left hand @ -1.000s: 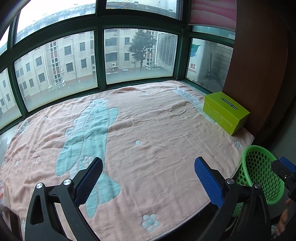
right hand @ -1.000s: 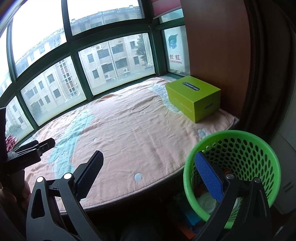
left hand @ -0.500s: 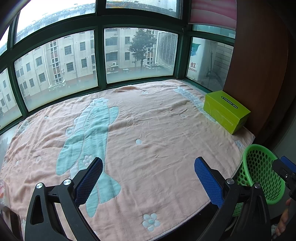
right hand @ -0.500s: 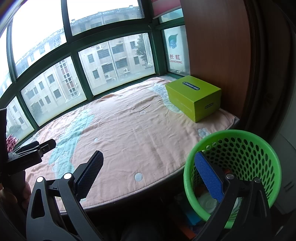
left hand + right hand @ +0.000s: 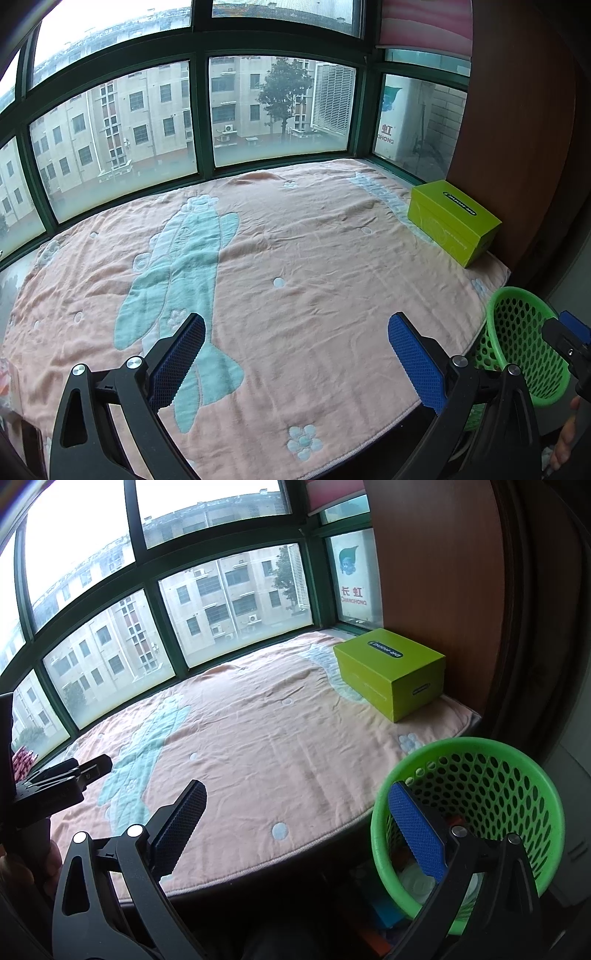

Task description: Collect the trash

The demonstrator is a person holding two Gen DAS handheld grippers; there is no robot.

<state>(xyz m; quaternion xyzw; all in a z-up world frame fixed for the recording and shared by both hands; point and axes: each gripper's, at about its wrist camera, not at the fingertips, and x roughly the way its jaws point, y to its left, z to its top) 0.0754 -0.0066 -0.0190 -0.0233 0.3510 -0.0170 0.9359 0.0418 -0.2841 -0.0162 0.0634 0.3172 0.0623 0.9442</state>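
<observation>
A green perforated waste basket [image 5: 491, 771] stands on the floor at the right end of the bay-window platform, also at the right edge of the left wrist view as the basket [image 5: 517, 332]. Some white and orange trash lies at its bottom. My right gripper [image 5: 295, 825] is open with nothing between its fingers, its right finger [image 5: 413, 827] over the basket's near rim. My left gripper [image 5: 295, 356] is open and empty above the pink blanket [image 5: 295, 266]. No loose trash shows on the blanket.
A lime green box [image 5: 391, 672] sits on the blanket's far right by a brown wall panel [image 5: 436, 572]. Green-framed windows [image 5: 199, 122] curve behind the platform. The left gripper's body [image 5: 55, 782] shows at the left of the right wrist view, held by a hand.
Both grippers have barely shifted; the basket sits very slightly differently in each view. Both stay open and empty.
</observation>
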